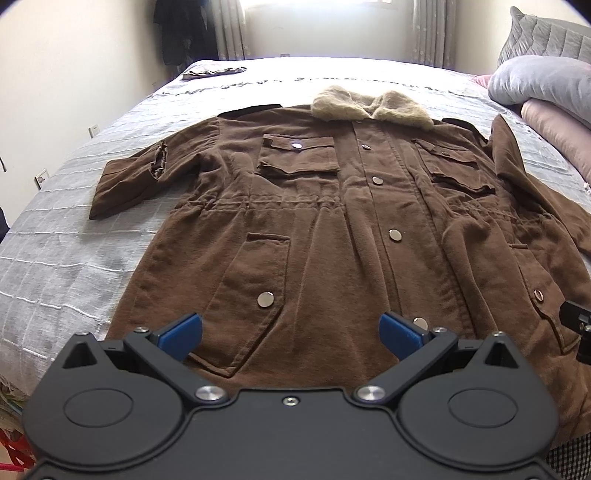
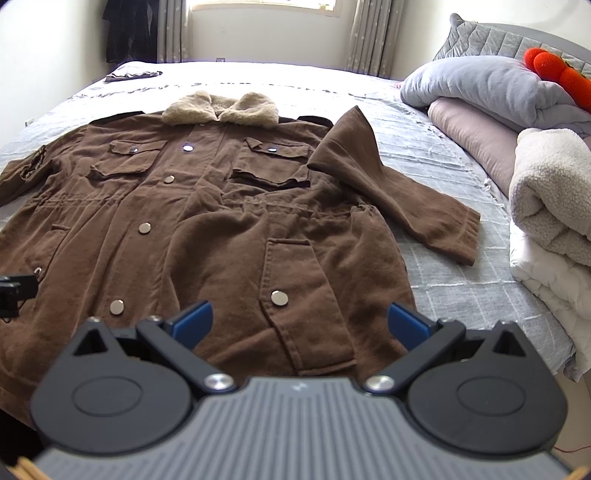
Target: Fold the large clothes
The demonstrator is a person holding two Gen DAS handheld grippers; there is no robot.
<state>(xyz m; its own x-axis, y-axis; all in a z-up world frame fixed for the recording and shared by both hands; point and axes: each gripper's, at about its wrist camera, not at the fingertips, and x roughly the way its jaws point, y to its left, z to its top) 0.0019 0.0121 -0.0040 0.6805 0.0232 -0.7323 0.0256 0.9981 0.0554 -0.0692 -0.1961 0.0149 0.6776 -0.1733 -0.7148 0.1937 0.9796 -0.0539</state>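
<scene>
Brown coat (image 1: 332, 221) flat, hem nearest

Brown coat (image 1: 314, 229), beige fleece collar (image 1: 369, 105), grey checked bedspread (image 1: 74, 236), blue tool fingertips (image 2: 194, 323)

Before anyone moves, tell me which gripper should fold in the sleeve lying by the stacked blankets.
Probably the right gripper: the brown fleece-collared coat has that sleeve on its side; the left gripper hovers farther away.

I see a grey checked bedspread (image 2: 461, 280) over the bed, with rolled duvets (image 2: 491, 88) and a fleecy cream blanket (image 2: 550, 195) stacked at its right. A small folded cloth (image 1: 214, 72) lies at the far left corner, dark clothes (image 2: 129, 29) hang by the curtained window (image 2: 258, 4), and something red-orange (image 2: 554, 70) tops the duvets.
</scene>
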